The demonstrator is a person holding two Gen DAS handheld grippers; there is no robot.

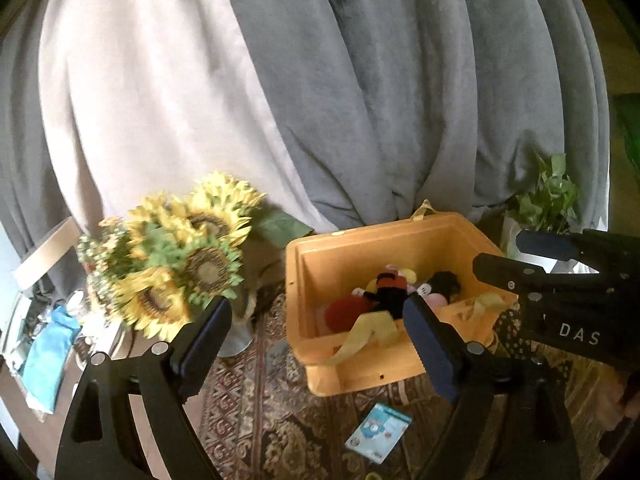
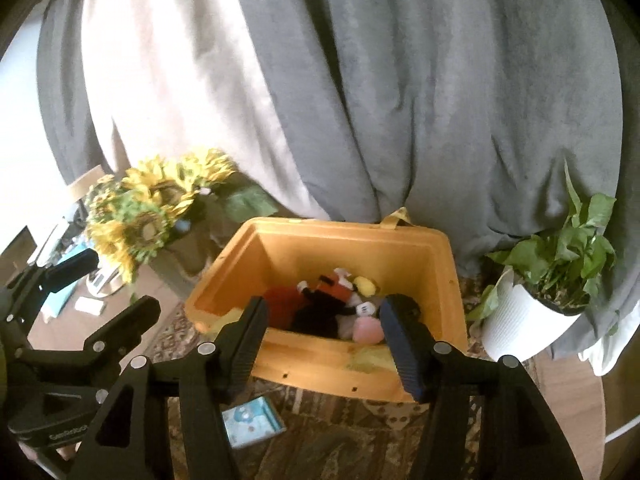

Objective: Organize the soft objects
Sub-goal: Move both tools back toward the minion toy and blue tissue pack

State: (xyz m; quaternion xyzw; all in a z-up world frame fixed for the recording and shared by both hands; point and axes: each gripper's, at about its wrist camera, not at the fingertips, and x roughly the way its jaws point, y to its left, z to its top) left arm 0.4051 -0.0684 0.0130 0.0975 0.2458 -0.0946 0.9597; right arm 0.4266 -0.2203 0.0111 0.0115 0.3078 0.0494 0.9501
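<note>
Item: orange rectangular plastic bin (image 2: 320, 364) with yellow fabric strap handles, standing on a dark patterned rug (image 1: 280, 432) in front of grey and pale curtains (image 1: 360, 80). Contents: a heap of small plush toys (image 2: 340, 304) – red, black, yellow, pink and white pieces – lying on the bin floor toward its near right corner. Loose stock: a small flat light-blue packet (image 1: 378, 432) on the rug, just near of the bin; whether it is soft cannot be told. Left gripper (image 1: 320, 336): wide open, nothing held, poised above the bin's near left corner. Right gripper (image 2: 322, 334): wide open, nothing held, over the bin's near wall. Surroundings: bunch of artificial sunflowers (image 1: 180, 264) to the left; green leafy plant in a white ribbed pot (image 2: 524, 320) to the right. Status, by judgement: toys deposited, between picks. Next move would call for finding any remaining soft object, probably the packet, and lowering an open gripper to the rug
</note>
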